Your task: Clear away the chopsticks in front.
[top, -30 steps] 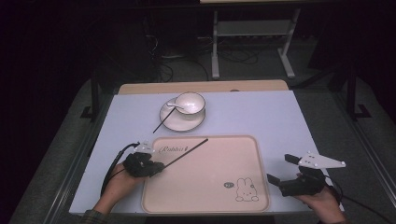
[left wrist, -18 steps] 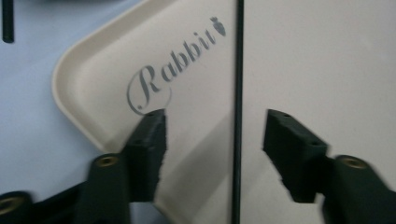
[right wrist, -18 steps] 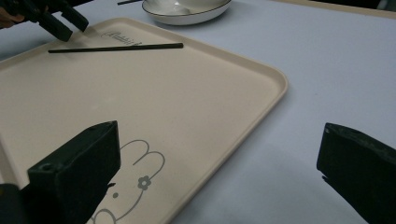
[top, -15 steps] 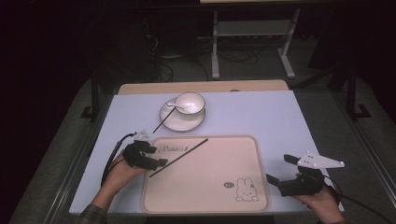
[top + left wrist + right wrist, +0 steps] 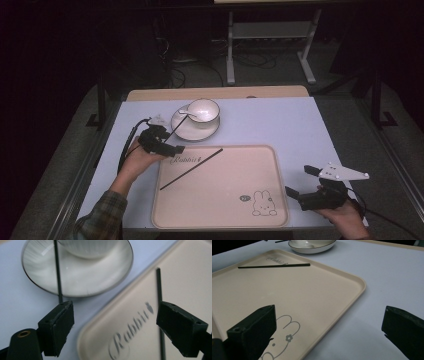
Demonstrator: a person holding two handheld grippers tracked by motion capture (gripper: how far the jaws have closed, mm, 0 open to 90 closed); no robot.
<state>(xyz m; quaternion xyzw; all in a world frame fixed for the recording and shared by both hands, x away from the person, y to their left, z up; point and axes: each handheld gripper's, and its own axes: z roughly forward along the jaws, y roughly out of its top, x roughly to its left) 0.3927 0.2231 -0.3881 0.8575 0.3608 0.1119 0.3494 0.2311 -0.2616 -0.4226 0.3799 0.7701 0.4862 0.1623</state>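
One black chopstick [image 5: 191, 169] lies slantwise on the beige rabbit tray [image 5: 220, 210]; it appears too as the chopstick [image 5: 159, 283] and the chopstick [image 5: 274, 265]. A second chopstick [image 5: 178, 129] [image 5: 57, 270] leans on the saucer [image 5: 195, 131] under the white bowl [image 5: 203, 110], which holds a white spoon [image 5: 185, 114]. My left gripper [image 5: 172, 148] [image 5: 117, 325] hovers over the tray's far left corner near the saucer. Its jaws have just been opening and hold nothing. My right gripper [image 5: 301, 181] [image 5: 329, 335] stands open and holds nothing by the tray's near right corner.
The tray [image 5: 287, 295] bears a rabbit drawing [image 5: 262, 203] near its front right and the word Rabbit [image 5: 130, 327] at its far left. The pale blue tabletop [image 5: 280, 120] spreads around it. A metal stand [image 5: 270, 35] and cables lie on the dark floor behind.
The left gripper let go of the chopstick, which now lies on the tray. It opened, rose and moved away from the person toward the saucer. The right gripper stayed put.
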